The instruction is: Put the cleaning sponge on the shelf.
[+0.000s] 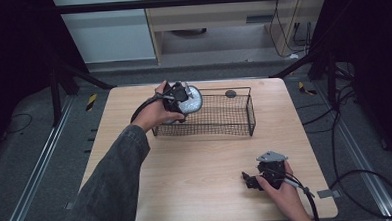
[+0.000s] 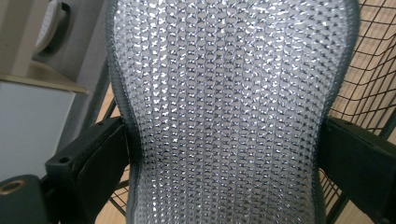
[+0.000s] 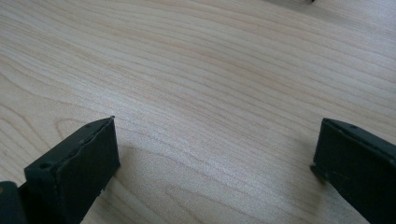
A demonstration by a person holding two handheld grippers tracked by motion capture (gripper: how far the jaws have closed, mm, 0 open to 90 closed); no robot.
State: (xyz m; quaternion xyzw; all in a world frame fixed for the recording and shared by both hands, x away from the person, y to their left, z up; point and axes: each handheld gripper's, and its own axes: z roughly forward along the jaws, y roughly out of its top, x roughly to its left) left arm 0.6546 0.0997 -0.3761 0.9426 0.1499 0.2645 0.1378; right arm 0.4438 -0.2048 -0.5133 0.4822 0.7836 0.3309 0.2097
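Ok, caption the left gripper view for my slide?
Left gripper clamps a silver mesh scouring pad beside the black wire basket.

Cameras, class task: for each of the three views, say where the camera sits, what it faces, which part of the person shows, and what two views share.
High view: above the person's side, looking forward and down on the table; both forearms, left gripper, right gripper.
Left gripper view: rides the left gripper; black jaws clamp a silver mesh pad.
Right gripper view: rides the right gripper; open jaws over bare tabletop.
Shared: high and left gripper views show pad and wire basket.
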